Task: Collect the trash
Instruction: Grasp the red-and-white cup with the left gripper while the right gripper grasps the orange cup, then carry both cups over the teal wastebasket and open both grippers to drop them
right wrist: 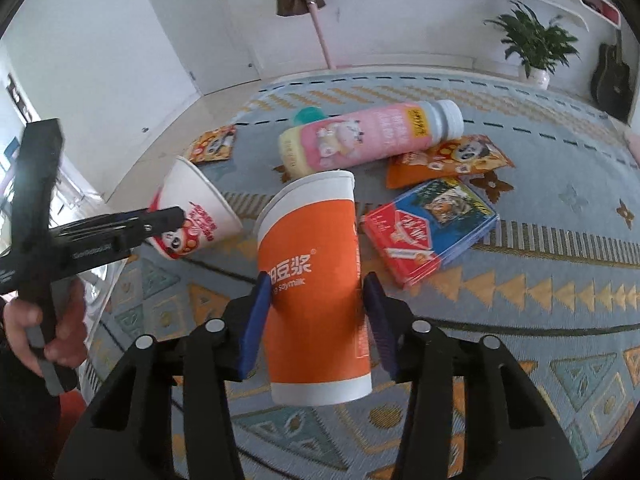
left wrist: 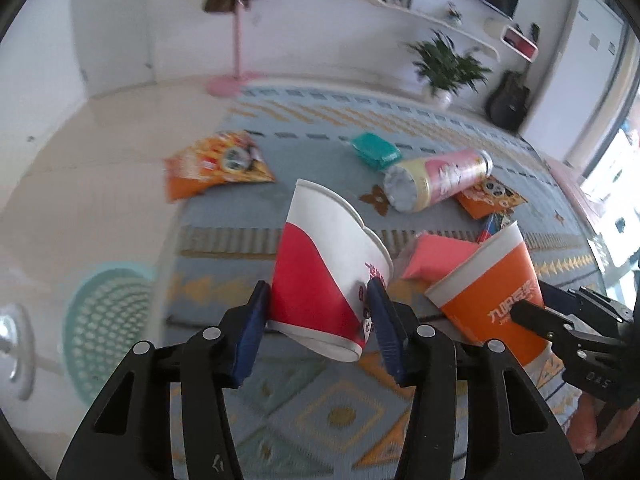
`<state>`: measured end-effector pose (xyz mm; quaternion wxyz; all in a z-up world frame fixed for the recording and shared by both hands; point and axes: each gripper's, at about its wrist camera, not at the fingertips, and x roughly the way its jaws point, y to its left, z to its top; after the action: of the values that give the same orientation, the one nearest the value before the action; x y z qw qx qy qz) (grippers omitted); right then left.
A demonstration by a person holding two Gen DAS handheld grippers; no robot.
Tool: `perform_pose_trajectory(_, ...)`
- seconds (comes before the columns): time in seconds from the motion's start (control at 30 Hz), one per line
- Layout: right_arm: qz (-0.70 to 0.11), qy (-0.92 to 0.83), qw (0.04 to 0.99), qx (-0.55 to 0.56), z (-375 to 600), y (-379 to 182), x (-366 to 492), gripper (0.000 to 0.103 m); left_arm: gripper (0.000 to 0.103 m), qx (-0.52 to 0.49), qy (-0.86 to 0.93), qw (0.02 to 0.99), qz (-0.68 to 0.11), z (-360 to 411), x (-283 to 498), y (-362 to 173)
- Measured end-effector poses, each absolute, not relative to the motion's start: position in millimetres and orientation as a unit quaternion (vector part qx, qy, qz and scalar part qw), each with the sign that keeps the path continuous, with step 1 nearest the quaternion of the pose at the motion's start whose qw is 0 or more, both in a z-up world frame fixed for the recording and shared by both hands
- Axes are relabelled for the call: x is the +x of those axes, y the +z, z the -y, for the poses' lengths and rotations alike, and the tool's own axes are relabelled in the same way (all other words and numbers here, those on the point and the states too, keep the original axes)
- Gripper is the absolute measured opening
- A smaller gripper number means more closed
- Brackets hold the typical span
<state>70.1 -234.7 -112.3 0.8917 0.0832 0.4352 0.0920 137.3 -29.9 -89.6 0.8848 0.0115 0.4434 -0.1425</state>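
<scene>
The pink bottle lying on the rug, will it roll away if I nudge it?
Probably yes: the pink bottle lies on its side, round-bodied, so a sideways push would likely roll it. One end rests on the orange snack packet, which may check it. The rug looks flat-woven, offering little to stop it.

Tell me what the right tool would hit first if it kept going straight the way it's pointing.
Beyond the orange cup it grips, probably the pink bottle lying on the rug, though depth is hard to judge.
</scene>
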Motion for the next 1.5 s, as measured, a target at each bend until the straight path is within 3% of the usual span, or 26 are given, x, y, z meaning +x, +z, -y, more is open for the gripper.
perform_pose_trajectory(0.27, -0.419, 0.073, 0.905, 0.017, 201, -97, 52, 0.042, 0.047, 0.009, -0.090, 0.918, -0.387, 6, 101, -55)
perform_pose_trajectory(0.53, -0.434, 0.078, 0.897, -0.036, 167, -97, 46, 0.043, 0.047, 0.001, -0.095, 0.920, -0.381, -9, 99, -54)
perform_pose_trajectory(0.87, -0.476, 0.099, 0.874, 0.000, 149, -116, 67, 0.048, 0.047, -0.009, -0.082, 0.919, -0.386, -36, 100, -62)
perform_pose_trajectory(0.97, -0.475, 0.100, 0.874, -0.001, 140, -114, 66, 0.043, 0.047, -0.023, -0.075, 0.920, -0.385, -50, 99, -59)
perform_pose_trajectory(1.5, -0.364, 0.167, 0.916, -0.029, 56, -12, 70, 0.039, 0.048, -0.106, 0.030, 0.932, -0.345, -188, 106, -26)
